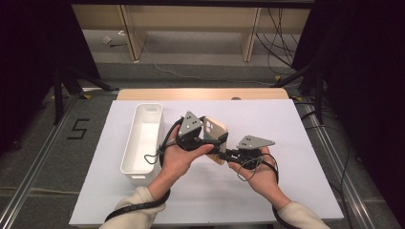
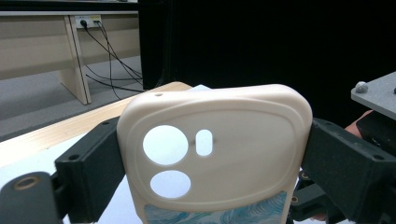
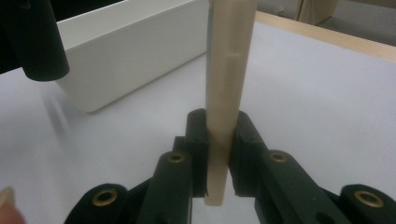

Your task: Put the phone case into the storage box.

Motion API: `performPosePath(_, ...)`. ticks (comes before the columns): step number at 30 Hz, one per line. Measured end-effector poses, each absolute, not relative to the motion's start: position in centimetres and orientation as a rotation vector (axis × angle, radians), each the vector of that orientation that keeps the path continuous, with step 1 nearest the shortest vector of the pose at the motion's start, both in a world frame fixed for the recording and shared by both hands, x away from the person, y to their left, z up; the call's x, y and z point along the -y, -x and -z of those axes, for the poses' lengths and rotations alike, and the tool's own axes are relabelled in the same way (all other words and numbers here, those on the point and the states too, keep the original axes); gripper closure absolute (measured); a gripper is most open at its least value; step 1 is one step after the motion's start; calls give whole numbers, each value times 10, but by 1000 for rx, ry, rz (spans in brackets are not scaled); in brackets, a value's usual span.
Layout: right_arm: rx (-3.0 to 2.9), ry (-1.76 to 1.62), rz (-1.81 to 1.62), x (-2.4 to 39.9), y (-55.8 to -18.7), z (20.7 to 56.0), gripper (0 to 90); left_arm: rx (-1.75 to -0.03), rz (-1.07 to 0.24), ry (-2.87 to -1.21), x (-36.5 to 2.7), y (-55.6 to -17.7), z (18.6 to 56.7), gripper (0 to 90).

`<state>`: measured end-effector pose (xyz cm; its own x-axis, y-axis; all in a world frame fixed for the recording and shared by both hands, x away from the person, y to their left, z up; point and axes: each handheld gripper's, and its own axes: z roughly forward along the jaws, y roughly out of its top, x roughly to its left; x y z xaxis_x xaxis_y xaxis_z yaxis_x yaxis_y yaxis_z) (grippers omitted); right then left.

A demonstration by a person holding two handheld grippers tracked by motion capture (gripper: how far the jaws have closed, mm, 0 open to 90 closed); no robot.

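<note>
Hands: the person's forearms come in from the near edge of the counter (image 1: 286,191), one tool in each hand, both raised over the white sheet.
Right tool (image 1: 232,154): clenched on the bottom edge of the phone case (image 1: 215,136); in the right gripper view its two black jaws pinch the thin cream wall (image 3: 224,140) from either side, so the case stands on edge, lifted off the counter.
Reason for that grip: probably to keep the case steady and upright, leaving its broad upper part free for the other tool.
Phone case: cream, with camera cut-outs (image 2: 166,144) and a blue patterned insert (image 2: 215,215) low down; it hangs in the air between the two tools, just right of the bin.
Left tool (image 1: 210,138): jaws spread wide across the case's width near the camera end; in the left gripper view they sit against both side edges (image 2: 306,140), grasping the case across its breadth.
Reason for the double hold: most likely a handover or a re-grip, since a hold across the width would let the case be carried flat.
White bin (image 1: 142,143): long, open-topped, nothing inside, resting on the counter just left of the left hand; a likely place for the case to go.
Beyond: wooden counter edge (image 1: 203,93), then floor with cables (image 1: 282,38) and pale shelving legs (image 1: 250,33).
</note>
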<state>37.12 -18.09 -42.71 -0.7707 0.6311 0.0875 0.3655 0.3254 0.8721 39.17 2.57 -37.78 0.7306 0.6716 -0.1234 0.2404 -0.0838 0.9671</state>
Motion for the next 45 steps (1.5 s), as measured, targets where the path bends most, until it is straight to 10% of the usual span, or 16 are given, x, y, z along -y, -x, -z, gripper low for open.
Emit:
performPosePath(18, -2300, -901, -1439, 181, -373, 427, 684, -743, -445, -1657, -28, -392, 374, 107)
performPosePath(30, -2304, -853, -1496, 190, -372, 430, 158, -743, -470, -1648, -34, -394, 368, 108)
performPosePath(45, -2268, -837, -1512, 210, -367, 427, 110, -766, -493, -1622, -47, -396, 360, 108)
